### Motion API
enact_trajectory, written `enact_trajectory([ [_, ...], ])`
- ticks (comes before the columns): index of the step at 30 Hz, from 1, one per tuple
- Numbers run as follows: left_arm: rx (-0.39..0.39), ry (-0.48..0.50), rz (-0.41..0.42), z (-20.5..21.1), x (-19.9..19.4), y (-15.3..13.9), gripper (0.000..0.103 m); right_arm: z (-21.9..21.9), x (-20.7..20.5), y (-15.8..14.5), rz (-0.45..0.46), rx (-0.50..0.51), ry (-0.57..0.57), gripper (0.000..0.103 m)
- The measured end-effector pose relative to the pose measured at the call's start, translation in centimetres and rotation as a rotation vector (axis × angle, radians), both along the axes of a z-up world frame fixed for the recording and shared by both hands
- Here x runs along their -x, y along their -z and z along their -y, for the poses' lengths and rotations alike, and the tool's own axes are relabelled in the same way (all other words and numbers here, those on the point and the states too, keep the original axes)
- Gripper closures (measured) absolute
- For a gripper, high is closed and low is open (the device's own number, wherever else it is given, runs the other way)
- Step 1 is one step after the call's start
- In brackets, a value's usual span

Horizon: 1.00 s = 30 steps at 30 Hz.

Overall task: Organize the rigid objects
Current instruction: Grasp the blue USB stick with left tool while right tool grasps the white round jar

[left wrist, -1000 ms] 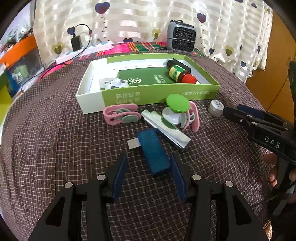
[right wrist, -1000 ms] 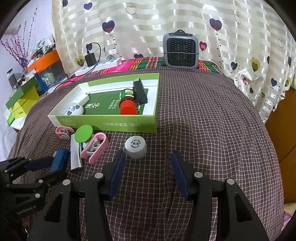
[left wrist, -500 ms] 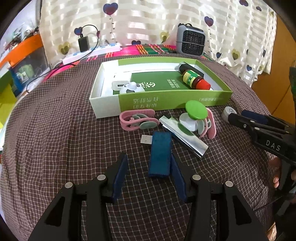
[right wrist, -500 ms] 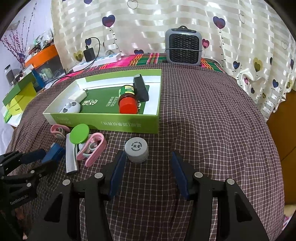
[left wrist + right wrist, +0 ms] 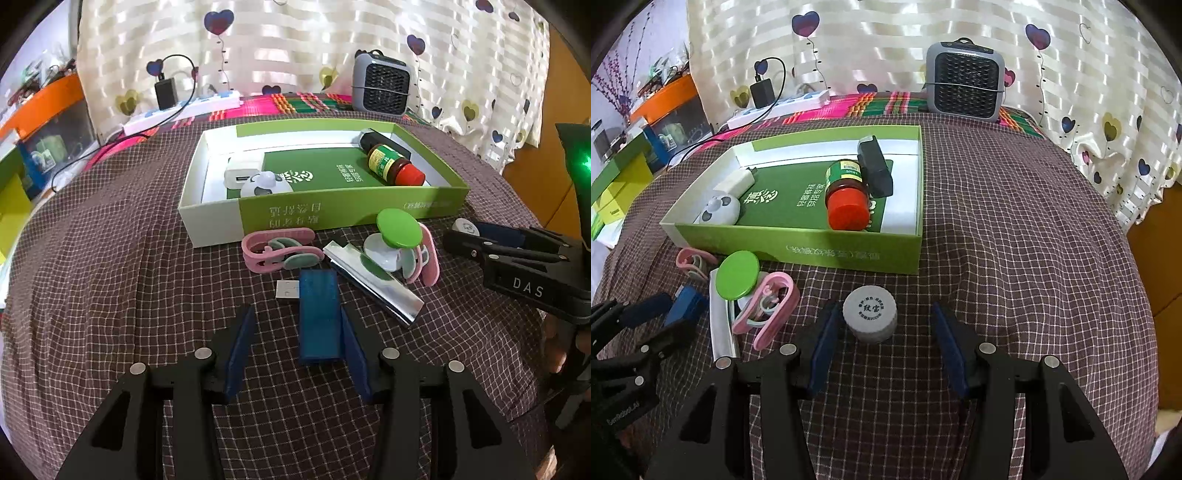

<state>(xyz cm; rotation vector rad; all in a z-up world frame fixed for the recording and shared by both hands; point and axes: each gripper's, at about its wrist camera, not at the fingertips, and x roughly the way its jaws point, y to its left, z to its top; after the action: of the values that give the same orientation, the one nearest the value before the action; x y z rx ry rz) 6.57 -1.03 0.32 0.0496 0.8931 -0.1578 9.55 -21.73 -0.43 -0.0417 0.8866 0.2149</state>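
A blue USB stick [image 5: 318,315] lies on the checked cloth between the open fingers of my left gripper [image 5: 297,325], touching the right finger. A grey round jar [image 5: 870,314] stands between the open fingers of my right gripper [image 5: 884,332], nearer the left finger. The green and white box [image 5: 343,212] holds a red-capped bottle [image 5: 393,164], a black block [image 5: 874,166], a white charger [image 5: 240,176] and a panda-shaped piece [image 5: 265,185]. In front of the box lie two pink clips [image 5: 277,251], a green-lidded piece [image 5: 397,227] and a silver bar [image 5: 373,282].
A grey heater [image 5: 966,86] stands at the back of the table. A power strip with a black adapter [image 5: 166,94] and cables lies at the back left. Coloured boxes [image 5: 620,173] are stacked off the table's left edge. The right gripper [image 5: 517,258] shows at the left wrist view's right.
My left gripper has moved in around the blue USB stick, which turned to point along the fingers. My right gripper has moved forward so the grey jar sits between its fingers.
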Motion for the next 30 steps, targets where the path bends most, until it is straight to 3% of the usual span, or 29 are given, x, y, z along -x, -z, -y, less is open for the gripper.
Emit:
enact_trajectory([
  [9,0.015,-0.014,0.003,-0.57,0.04,-0.03,0.077,0.15,0.08,-0.04,0.007,-0.009,0.002,0.051],
  [12,0.017,-0.016,0.002,-0.63,0.05,-0.07,0.082,0.25,0.12,-0.07,0.009,-0.012,0.005,0.061],
  [20,0.017,-0.016,0.003,-0.65,0.05,-0.12,0.082,0.19,0.25,-0.06,0.012,-0.019,0.007,0.074],
  [30,0.017,-0.017,0.003,-0.66,0.07,-0.14,0.082,0.24,0.37,-0.02,0.012,-0.027,0.008,0.074],
])
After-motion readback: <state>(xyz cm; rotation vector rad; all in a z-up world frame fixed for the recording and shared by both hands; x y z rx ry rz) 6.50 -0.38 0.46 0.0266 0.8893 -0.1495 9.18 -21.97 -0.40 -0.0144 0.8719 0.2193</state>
